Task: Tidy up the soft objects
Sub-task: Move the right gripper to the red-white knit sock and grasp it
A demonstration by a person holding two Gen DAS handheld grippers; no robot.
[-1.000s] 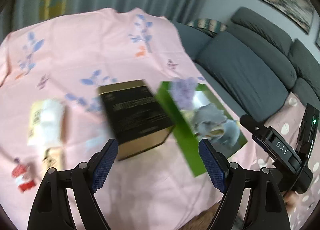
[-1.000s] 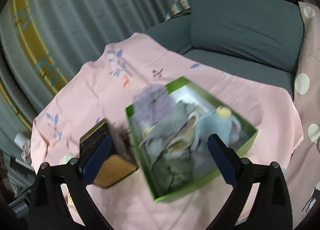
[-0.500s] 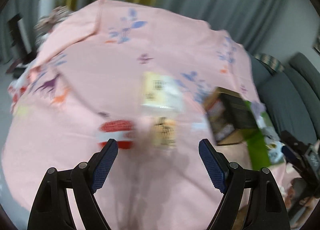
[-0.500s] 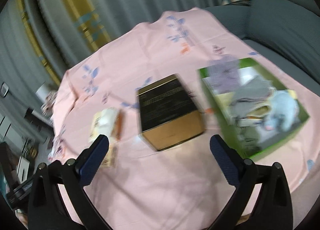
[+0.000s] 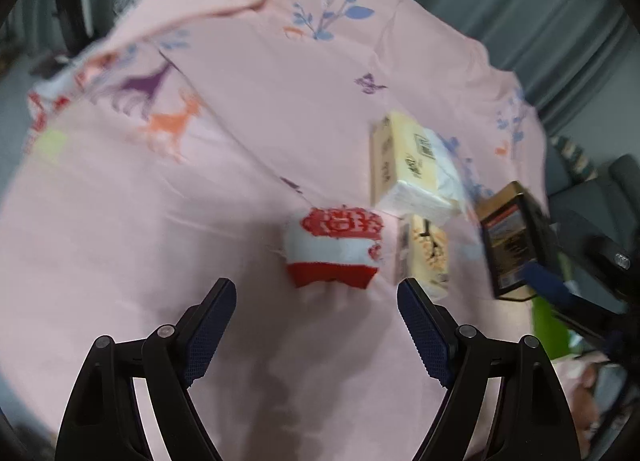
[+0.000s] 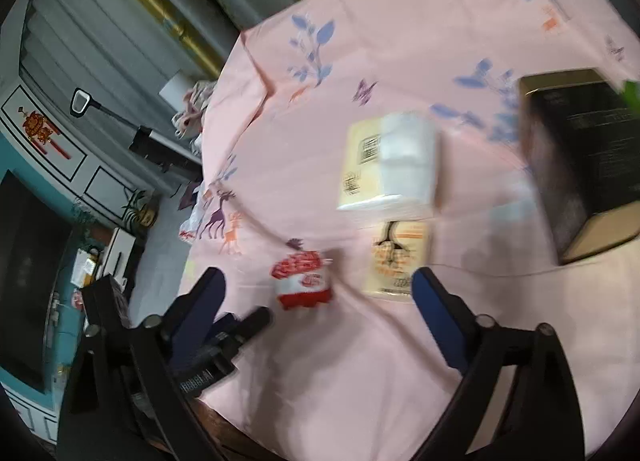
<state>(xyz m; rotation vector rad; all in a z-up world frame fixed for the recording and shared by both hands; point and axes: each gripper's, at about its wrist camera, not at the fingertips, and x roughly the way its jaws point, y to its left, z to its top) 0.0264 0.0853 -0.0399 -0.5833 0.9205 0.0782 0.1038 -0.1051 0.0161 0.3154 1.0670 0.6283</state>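
Both pairs of fingers stand spread with nothing between them: left gripper hangs over the pink cloth, the red-and-white soft roll lying just ahead of its tips. Right gripper has just been narrowing a little, jaws apart and empty. Beside the roll sits a small yellow tissue pack, touching a larger tissue pack behind it. Black and gold box stands off to the right, blurred, with a sliver of green box past it
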